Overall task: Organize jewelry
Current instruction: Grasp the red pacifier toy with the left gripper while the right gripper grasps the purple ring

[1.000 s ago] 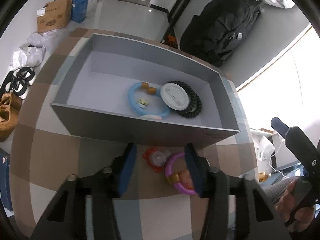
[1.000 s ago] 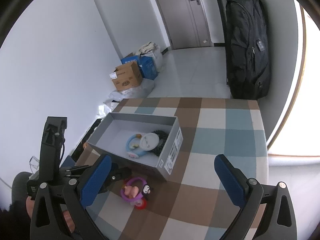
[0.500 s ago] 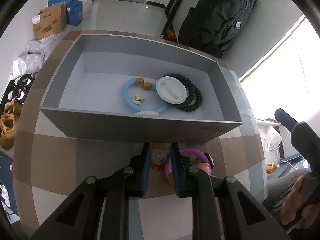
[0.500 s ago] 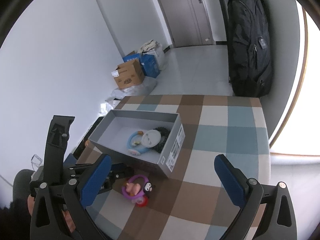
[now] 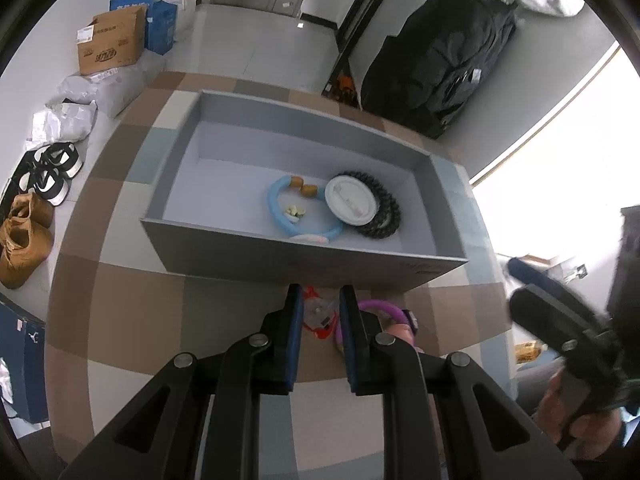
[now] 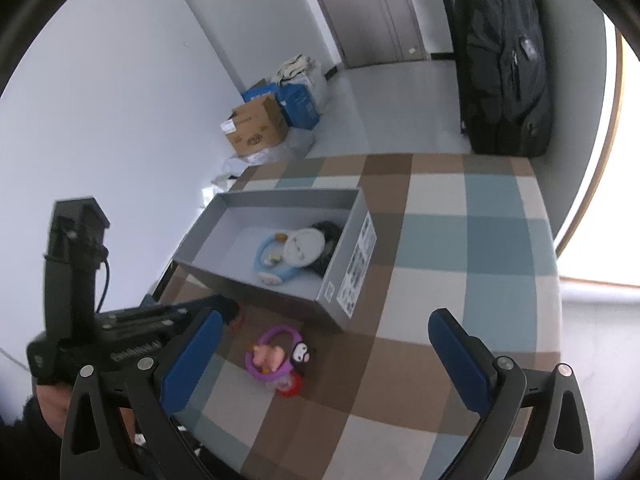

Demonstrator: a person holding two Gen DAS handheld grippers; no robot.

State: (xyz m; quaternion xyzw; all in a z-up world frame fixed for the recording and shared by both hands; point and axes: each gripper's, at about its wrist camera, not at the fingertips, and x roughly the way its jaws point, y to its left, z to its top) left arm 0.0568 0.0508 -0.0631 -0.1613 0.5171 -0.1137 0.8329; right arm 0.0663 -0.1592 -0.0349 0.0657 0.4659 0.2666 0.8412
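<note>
A grey open box (image 5: 224,236) (image 6: 280,292) holds a blue bracelet (image 5: 276,208), a white round disc (image 5: 351,201) and a black beaded bracelet (image 5: 386,216). In front of it on the checked cloth lie a red and clear hair clip (image 5: 318,312) and a purple bracelet (image 5: 386,308) (image 6: 276,346) with pink and black charms. My left gripper (image 5: 319,308) has its fingers nearly closed around the red clip, which lies low between them; whether they grip it is unclear. My right gripper (image 6: 324,340) is wide open and empty, above the table.
The checked tablecloth (image 6: 460,240) covers the table. On the floor beyond stand a black backpack (image 5: 440,60), cardboard and blue boxes (image 5: 112,44) and shoes (image 5: 24,236). The right gripper also shows in the left wrist view (image 5: 560,320).
My left gripper's fingers have closed from wide apart to a narrow gap around the red clip. The left gripper has risen and pulled back a little. The right gripper stays open.
</note>
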